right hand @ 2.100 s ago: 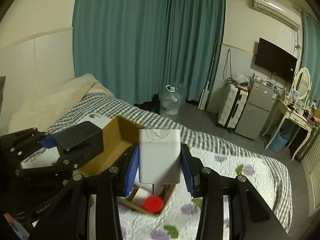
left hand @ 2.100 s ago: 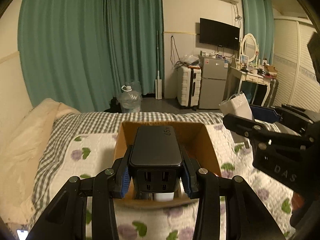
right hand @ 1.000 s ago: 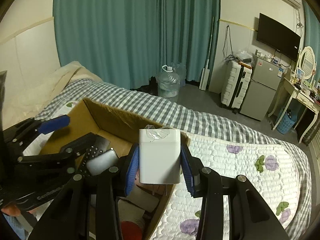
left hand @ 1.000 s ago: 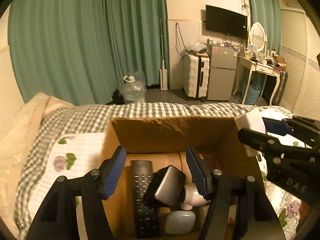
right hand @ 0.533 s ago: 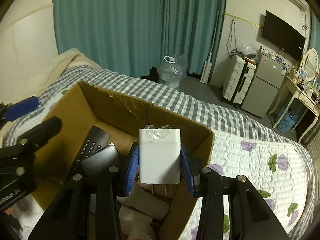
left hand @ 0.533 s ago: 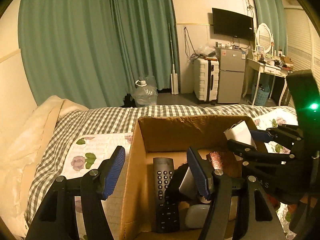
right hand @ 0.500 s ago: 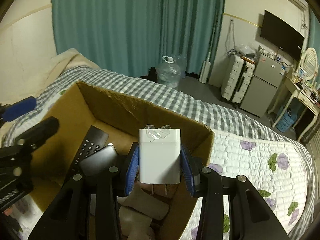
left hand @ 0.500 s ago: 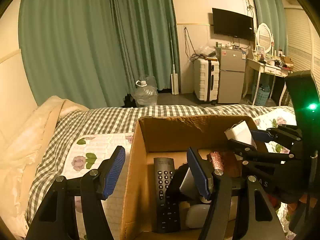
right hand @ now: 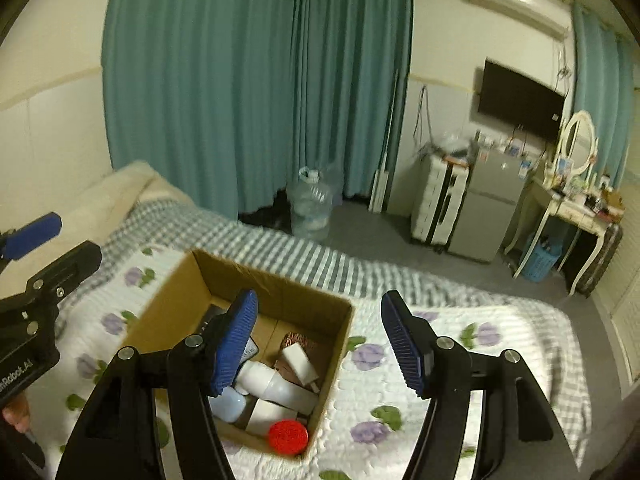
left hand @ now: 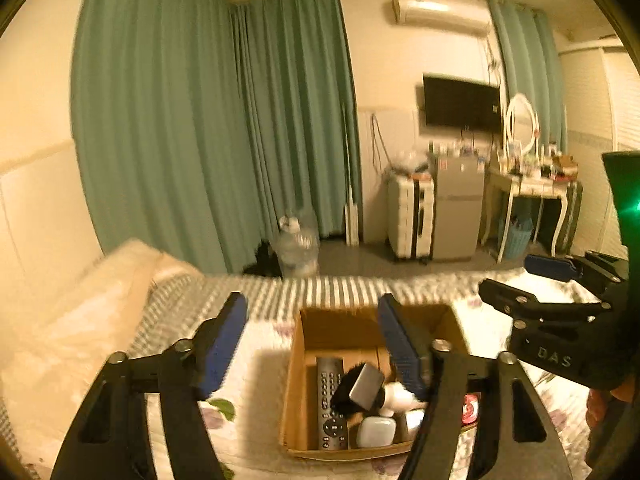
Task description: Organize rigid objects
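Both the left gripper point(left hand: 312, 344) and right gripper point(right hand: 320, 340) hang spread wide and empty above the cardboard box point(right hand: 176, 292) on the bed point(right hand: 460, 344), where the white charger point(right hand: 298, 360) lies beside a remote point(left hand: 330, 400).

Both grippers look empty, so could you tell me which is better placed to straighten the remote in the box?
Probably left: the open left gripper looks straight onto the remote along the left wall of the box; for the right gripper, its own finger mostly hides it.
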A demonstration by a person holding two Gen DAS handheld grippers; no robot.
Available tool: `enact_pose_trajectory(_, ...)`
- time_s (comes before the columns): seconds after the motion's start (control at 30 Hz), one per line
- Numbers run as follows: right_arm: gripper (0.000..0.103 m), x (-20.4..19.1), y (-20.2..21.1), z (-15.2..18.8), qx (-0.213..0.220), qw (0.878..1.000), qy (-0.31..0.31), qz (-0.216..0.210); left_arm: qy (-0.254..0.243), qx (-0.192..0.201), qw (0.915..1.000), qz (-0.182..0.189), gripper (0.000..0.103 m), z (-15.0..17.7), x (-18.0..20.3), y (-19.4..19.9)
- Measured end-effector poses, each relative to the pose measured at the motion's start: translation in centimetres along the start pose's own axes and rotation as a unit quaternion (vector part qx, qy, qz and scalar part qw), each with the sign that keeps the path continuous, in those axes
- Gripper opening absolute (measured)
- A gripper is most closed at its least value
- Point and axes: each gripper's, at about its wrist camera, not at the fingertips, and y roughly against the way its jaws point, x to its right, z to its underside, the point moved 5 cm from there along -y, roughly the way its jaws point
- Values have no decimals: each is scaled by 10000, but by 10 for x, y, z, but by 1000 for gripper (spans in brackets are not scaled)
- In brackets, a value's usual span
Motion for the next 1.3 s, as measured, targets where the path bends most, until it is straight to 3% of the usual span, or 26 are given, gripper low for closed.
enact_pose_trajectory(0.17,76,-1,81,-16,486,9986,75,202,129,547,9984,-115,77,-26,-9,60)
enact_pose_trajectory(0.23,88,-1,107,-17,692,9974,25,191,190,666,9976,-80,77,-30,-11,79)
enact_pose_trajectory(0.33,98,-3,140,-18,979,9951,-60,152,185,811,9965,-112,77,-31,-14,102)
enact_pose_trajectory(0.57,103,-16,184,-7,1577,9872,-46,242,179,698,9971,-225,77,-6,-18,123)
enact_pose_trajectory(0.7,103,-26,181,17,1674,9855,-259,-132,208,647,9972,-305,77,21,-19,122)
enact_pose_trajectory(1.03,103,-37,104,102,1033,9925,-648,46,215,205,9988,-392,77,90,-12,84)
enact_pose_trajectory(1.3,103,-28,82,115,800,9940,-728,170,237,-138,9990,-357,77,112,-13,67)
